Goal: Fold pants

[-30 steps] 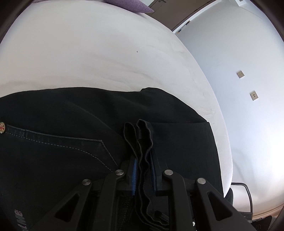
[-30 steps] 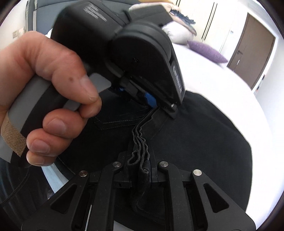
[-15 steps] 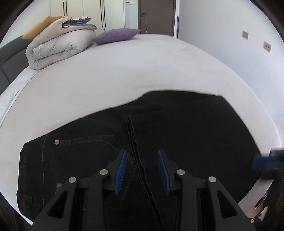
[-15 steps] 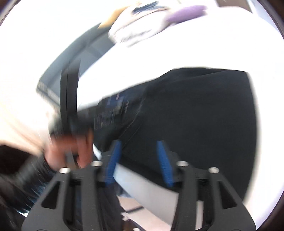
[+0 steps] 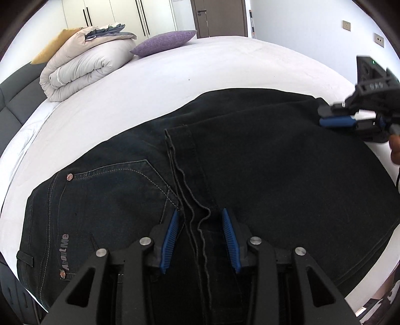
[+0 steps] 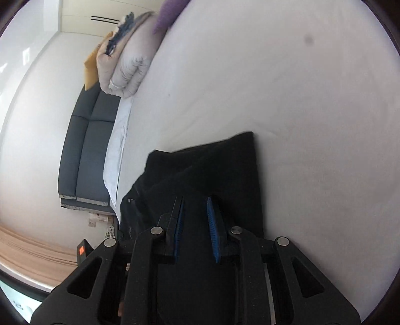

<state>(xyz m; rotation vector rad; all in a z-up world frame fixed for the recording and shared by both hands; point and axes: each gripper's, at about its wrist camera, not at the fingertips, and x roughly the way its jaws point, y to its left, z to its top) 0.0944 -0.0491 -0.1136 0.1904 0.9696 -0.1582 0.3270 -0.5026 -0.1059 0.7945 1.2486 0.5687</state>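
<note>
Black pants (image 5: 275,162) hem, left view only, between left gripper's (image 5: 200,225) just-opened jaws; right gripper's (image 6: 193,220) narrowing, unclamped

The folded black denim pants (image 5: 250,162) run under the lower frame edge; the right view is soft with blur

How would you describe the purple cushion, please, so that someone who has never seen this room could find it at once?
Start from the large white bed and look to its far end, near the wardrobes. There a rolled beige duvet lies, and the purple cushion rests right beside it, toward the brown door. It is the only purple thing on the bed, flat and pointed at its corners, unlike the bulky pale roll.
</note>
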